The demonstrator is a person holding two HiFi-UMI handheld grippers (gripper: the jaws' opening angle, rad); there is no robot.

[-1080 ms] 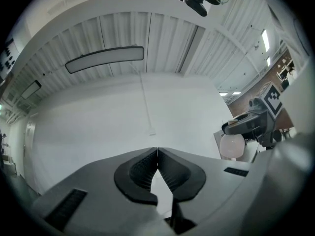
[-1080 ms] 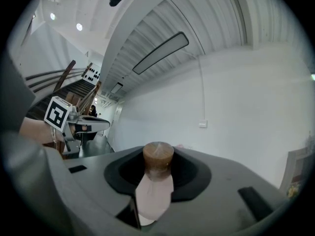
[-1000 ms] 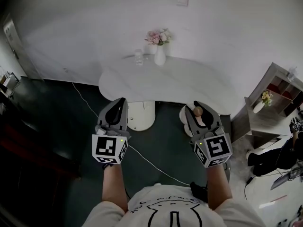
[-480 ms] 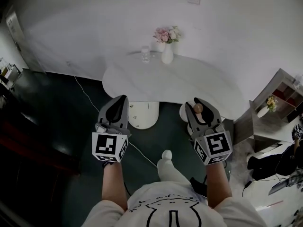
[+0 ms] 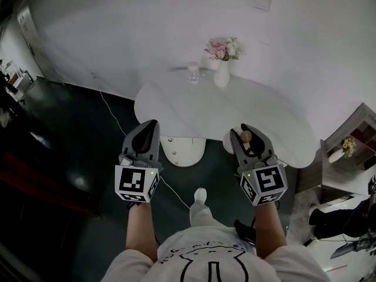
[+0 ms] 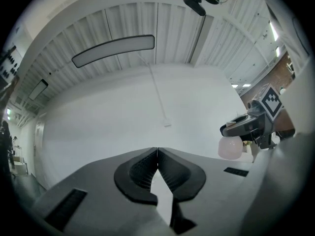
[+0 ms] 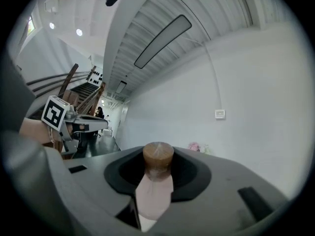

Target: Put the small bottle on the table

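Note:
My right gripper (image 5: 249, 141) is shut on a small pale bottle (image 7: 153, 191) with a brown round stopper (image 5: 246, 136); the bottle stands upright between the jaws, stopper (image 7: 158, 157) on top. It hangs over the dark floor, just short of the near edge of the white rounded table (image 5: 194, 107). My left gripper (image 5: 147, 135) is level with it to the left, its jaws shut with nothing between them (image 6: 157, 156). In the left gripper view the right gripper (image 6: 246, 127) shows at the right with the pale bottle (image 6: 230, 147) under it.
On the table's far side stand a white vase of pink flowers (image 5: 222, 60) and a clear glass (image 5: 192, 72). Two white round table bases (image 5: 183, 150) sit on the dark floor under the near edge. A shelf unit (image 5: 352, 143) is at the right. A white cable (image 5: 176, 195) crosses the floor.
The view has moved toward the table, which now lies closer in front of both grippers. A leg and a white shoe have come into view below. Both grippers keep their pose.

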